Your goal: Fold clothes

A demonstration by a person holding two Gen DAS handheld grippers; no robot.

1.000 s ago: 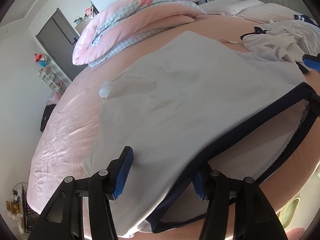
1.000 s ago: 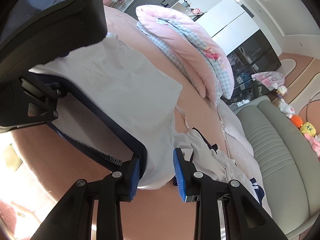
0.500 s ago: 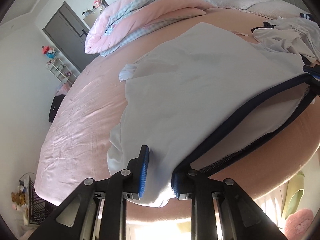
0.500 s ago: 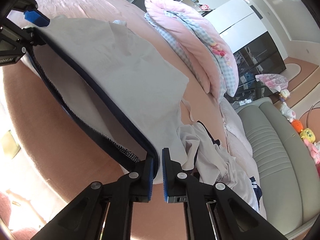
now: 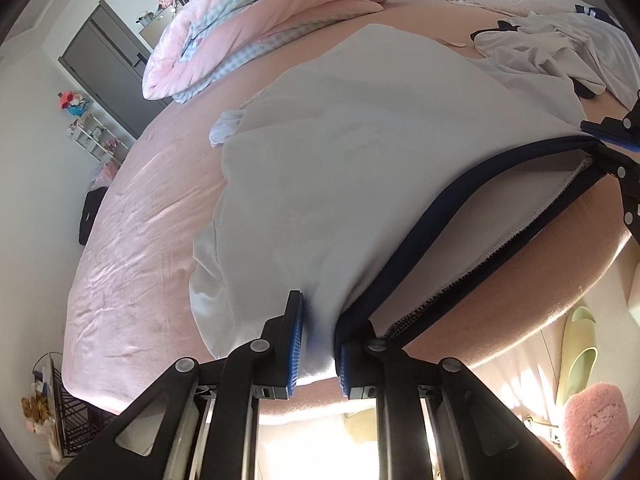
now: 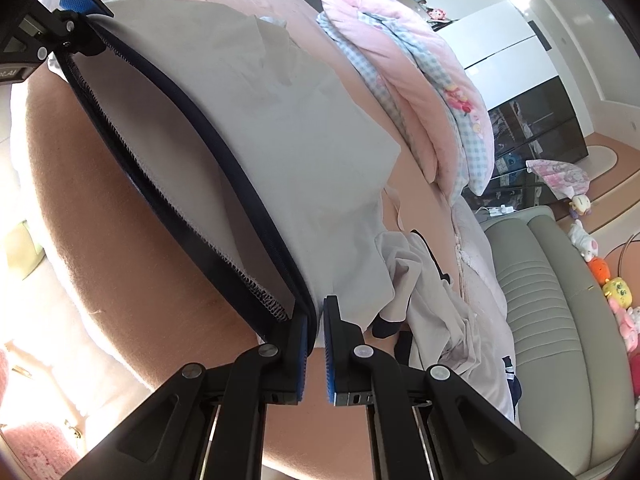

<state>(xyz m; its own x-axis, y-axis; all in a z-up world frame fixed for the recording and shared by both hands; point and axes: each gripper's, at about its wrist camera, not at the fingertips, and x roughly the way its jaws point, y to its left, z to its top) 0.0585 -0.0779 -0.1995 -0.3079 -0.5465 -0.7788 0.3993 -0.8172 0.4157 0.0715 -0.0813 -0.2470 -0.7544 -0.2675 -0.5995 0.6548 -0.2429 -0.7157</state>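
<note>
Bright daylight glares from below; fisheye bends edges, focus sharp.

Home bedroom — pink bed [image 5: 132,240], folded quilt [image 6: 420,92], padded headboard [image 6: 560,320], plush toys [image 6: 616,288]

the garment [image 5: 360,168] is thin matt grey cloth, smooth, with a dark ribbed waistband [image 5: 452,216] and rough stitched edge. the bed [image 5: 152,208] has a pink sheet, soft with a slight shine. each gripper [image 5: 318,344] [image 6: 316,344] is matt black plastic with blue ribbed pads [image 6: 329,360] and metal rivets.
</note>
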